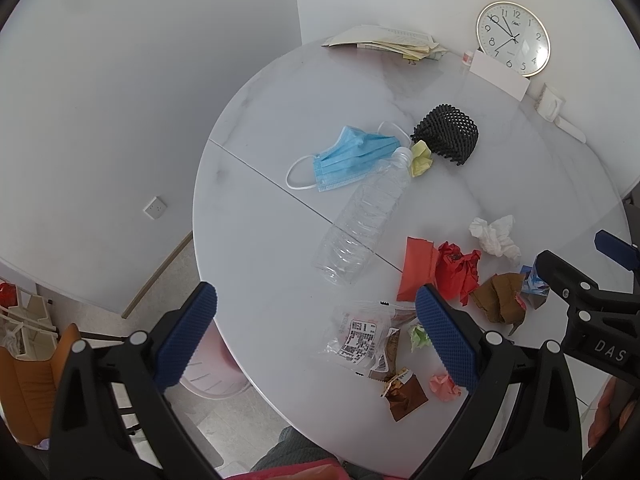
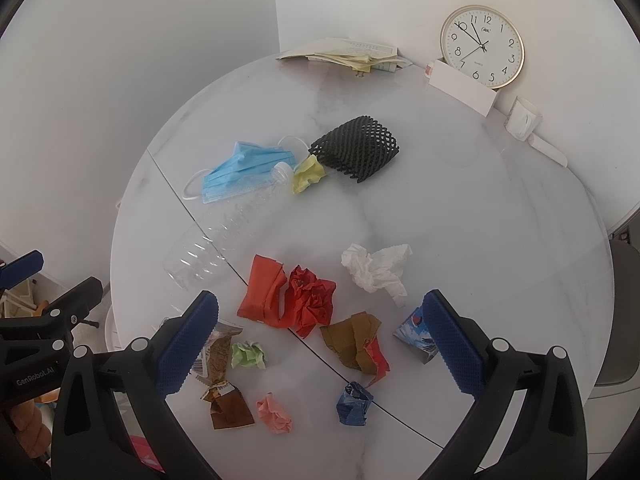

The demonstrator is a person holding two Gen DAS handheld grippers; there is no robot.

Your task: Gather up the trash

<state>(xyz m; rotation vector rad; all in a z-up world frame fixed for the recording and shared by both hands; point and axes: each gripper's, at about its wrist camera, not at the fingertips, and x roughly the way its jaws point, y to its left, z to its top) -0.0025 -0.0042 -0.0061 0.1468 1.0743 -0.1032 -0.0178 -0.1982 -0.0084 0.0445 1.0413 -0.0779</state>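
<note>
Trash is scattered over a round white marble table (image 2: 460, 208). There is a blue face mask (image 1: 352, 158), a clear plastic bottle (image 1: 360, 220), a black foam net (image 2: 356, 148), a white tissue (image 2: 376, 268), red paper (image 2: 296, 296), brown paper (image 2: 352, 340), a blue wrapper (image 2: 352, 404), and pink (image 2: 274, 412) and green (image 2: 248, 354) paper balls. My left gripper (image 1: 316, 336) hangs open above a clear labelled bag (image 1: 360, 336) at the table's near edge. My right gripper (image 2: 322, 344) is open over the brown and red paper, holding nothing.
At the back of the table, a gold-rimmed clock (image 2: 482, 46) leans on the wall behind a white card (image 2: 462, 86), with a stack of papers (image 2: 348, 54) to its left. A pink stool (image 1: 212, 376) stands under the near table edge. An orange chair (image 1: 28, 392) stands at the lower left.
</note>
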